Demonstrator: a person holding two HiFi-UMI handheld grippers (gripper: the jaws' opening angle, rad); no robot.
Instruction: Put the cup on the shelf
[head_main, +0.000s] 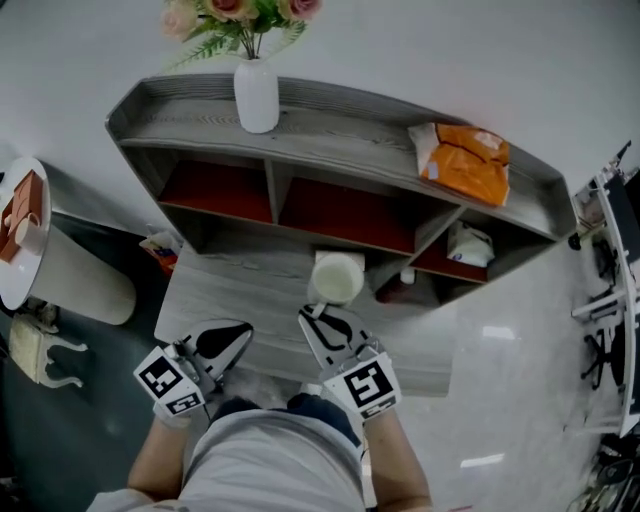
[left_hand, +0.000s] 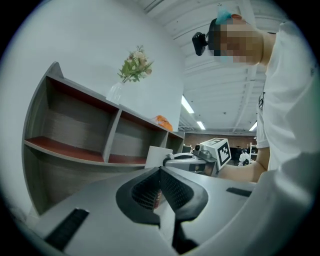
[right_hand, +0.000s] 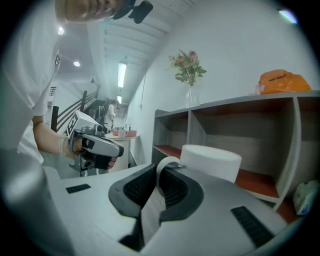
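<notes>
The white cup (head_main: 338, 277) hangs over the grey table (head_main: 225, 285), just in front of the shelf's (head_main: 340, 125) middle compartment. My right gripper (head_main: 318, 318) is shut on the cup's handle (right_hand: 167, 162), and the cup's body (right_hand: 212, 161) sits just beyond the jaws. In the left gripper view the cup (left_hand: 156, 156) shows beside the right gripper (left_hand: 192, 161). To the cup's left and nearer me, my left gripper (head_main: 232, 340) hovers over the table. Its jaws (left_hand: 160, 172) are shut with nothing in them.
A white vase of flowers (head_main: 256, 95) and an orange bag (head_main: 462, 160) stand on the shelf's top board. A white packet (head_main: 470, 245) lies in the right compartment; the left and middle ones are bare. A round white side table (head_main: 25, 265) stands at the far left.
</notes>
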